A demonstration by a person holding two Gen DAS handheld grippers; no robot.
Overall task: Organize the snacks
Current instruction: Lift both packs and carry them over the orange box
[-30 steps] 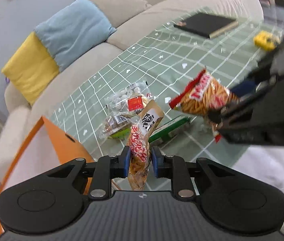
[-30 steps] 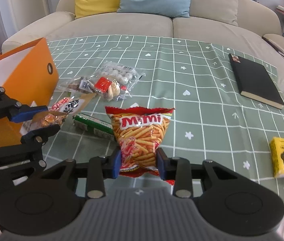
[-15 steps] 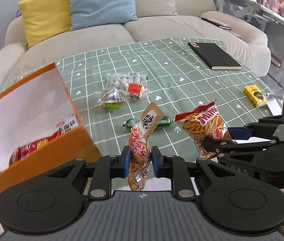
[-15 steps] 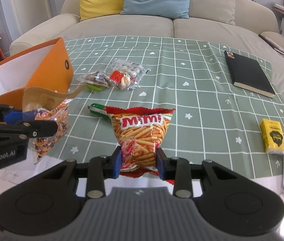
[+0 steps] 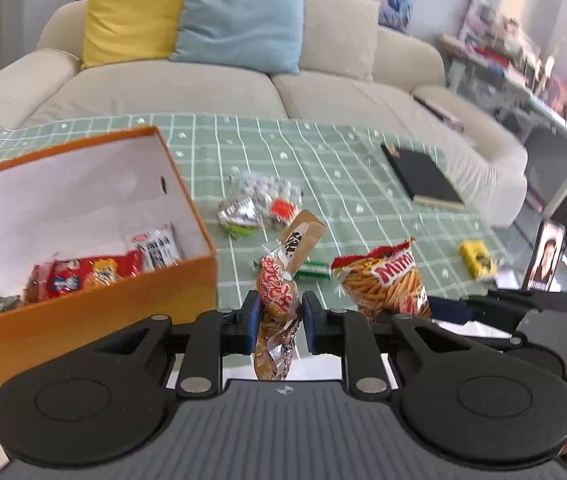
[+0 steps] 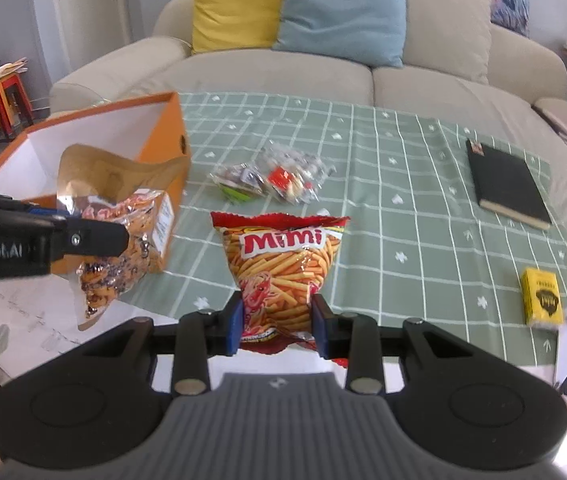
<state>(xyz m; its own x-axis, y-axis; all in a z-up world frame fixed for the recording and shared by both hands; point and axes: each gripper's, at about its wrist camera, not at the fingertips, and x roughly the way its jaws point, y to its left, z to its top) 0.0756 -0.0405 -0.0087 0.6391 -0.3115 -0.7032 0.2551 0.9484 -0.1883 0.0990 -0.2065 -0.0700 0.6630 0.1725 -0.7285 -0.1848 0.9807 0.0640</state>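
My left gripper [image 5: 279, 322] is shut on a clear snack bag with a brown paper header [image 5: 277, 304], held in the air just right of the orange box [image 5: 95, 308]. The same bag [image 6: 123, 236] hangs at the left of the right wrist view. My right gripper [image 6: 277, 322] is shut on the red Mimi snack bag [image 6: 283, 264], lifted above the green checked tablecloth [image 6: 403, 200]; that bag [image 5: 383, 280] shows to the right in the left wrist view. The box holds several snack packets [image 5: 83, 276].
Two clear snack bags [image 6: 275, 176] and a green packet [image 5: 315, 271] lie mid-table. A black notebook [image 6: 507, 184] and a yellow box [image 6: 541, 296] sit to the right. A phone [image 5: 545, 258] stands at the right edge. A sofa with cushions [image 6: 283, 12] is behind.
Both grippers rose with their bags. The left gripper rolled upright and swung so the orange box's open inside now shows beside it.
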